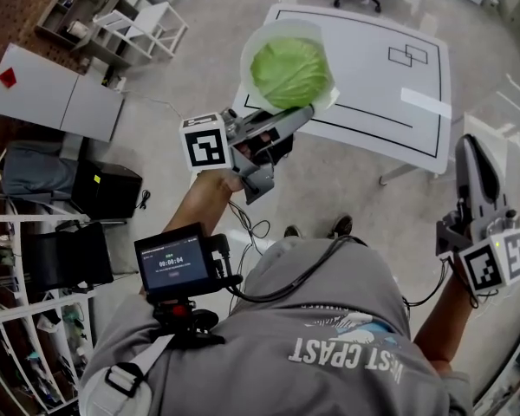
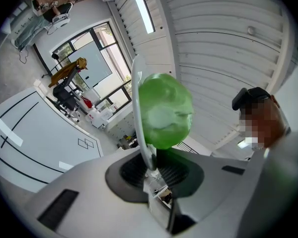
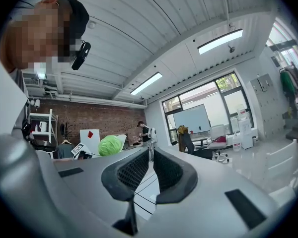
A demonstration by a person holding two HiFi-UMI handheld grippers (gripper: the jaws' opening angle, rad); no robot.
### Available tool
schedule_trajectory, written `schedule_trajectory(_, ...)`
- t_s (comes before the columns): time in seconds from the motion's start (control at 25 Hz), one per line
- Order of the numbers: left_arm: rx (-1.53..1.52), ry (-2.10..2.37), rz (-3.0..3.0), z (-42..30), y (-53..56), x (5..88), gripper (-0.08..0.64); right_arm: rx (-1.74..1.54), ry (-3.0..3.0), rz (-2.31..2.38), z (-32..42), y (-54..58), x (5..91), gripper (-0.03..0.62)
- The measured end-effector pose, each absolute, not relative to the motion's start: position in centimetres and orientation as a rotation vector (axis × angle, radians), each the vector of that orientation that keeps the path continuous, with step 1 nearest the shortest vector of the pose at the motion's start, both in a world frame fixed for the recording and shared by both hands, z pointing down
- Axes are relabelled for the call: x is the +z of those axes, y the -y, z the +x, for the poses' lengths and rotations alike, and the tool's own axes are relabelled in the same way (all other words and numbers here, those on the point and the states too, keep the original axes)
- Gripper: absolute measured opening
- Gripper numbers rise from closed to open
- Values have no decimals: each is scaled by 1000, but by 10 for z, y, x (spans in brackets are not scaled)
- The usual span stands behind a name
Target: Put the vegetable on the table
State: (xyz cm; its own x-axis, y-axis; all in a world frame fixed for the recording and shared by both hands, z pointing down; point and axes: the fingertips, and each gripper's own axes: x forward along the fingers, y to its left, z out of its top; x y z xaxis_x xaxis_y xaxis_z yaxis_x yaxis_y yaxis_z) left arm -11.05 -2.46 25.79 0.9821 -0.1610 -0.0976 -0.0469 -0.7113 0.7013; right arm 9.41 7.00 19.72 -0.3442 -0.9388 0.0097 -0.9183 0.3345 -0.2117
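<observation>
The left claw point(image 1: 305, 115) is clamped on the rim of a pale dish point(image 1: 262, 37). The dish carries the green cabbage point(image 1: 290, 72) just beyond the claw's tips. The white counter point(image 1: 373, 68) lies ahead and below. The right claw point(image 1: 471, 146), closed and empty, hangs well aside.

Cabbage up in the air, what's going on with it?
A person is holding a gripper in each hand. The left gripper is clamped on the edge of a white plate, and the green cabbage sits on that plate. The plate is held up in the air near the white table and has not been set down on it yet. The right gripper is off to the side with its jaws together and nothing in them.
</observation>
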Motion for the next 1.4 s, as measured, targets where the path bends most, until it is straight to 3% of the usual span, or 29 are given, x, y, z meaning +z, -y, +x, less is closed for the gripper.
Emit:
schedule_trajectory(0.28,-211,202,2360,-45,62,286,54,-272,-2516,-1667,165,-21,227,11)
schedule_trajectory(0.76,-195,186,2348,-51,70,286,54,-285,-2516,-1668,152,-5,229,11)
schedule_trajectory(1.4,-87,40,2355,-69,168,282,54,-294,-2360,-1838,125,63,224,11)
